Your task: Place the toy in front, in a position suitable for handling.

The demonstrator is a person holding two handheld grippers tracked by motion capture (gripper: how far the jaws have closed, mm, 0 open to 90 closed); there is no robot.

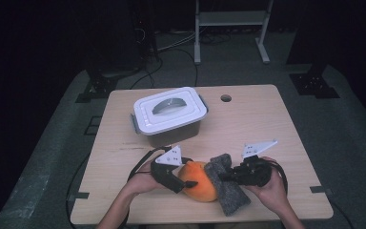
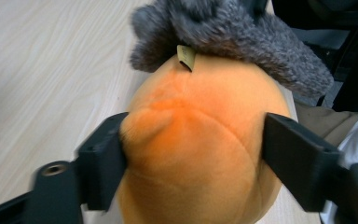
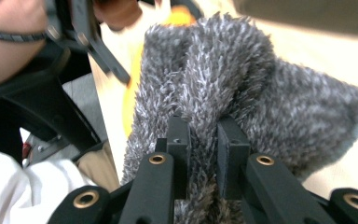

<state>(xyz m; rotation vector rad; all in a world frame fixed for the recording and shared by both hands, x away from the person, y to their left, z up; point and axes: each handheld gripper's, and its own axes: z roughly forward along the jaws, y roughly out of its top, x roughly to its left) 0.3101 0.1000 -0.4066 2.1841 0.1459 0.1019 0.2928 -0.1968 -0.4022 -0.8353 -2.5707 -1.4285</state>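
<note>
I'm squeezing the orange plush ball with my left claw while my right claw, at its three o'clock, is pinching the grey fuzzy cloth (both soft, light, grab the bulk).

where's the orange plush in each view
high view: orange plush low centre, between the left gripper and the grey fuzzy cloth.
left gripper view: fills the centre, squeezed between both jaws.
right gripper view: orange sliver left of the cloth.
shared landmark: the grey fuzzy cloth.
</note>
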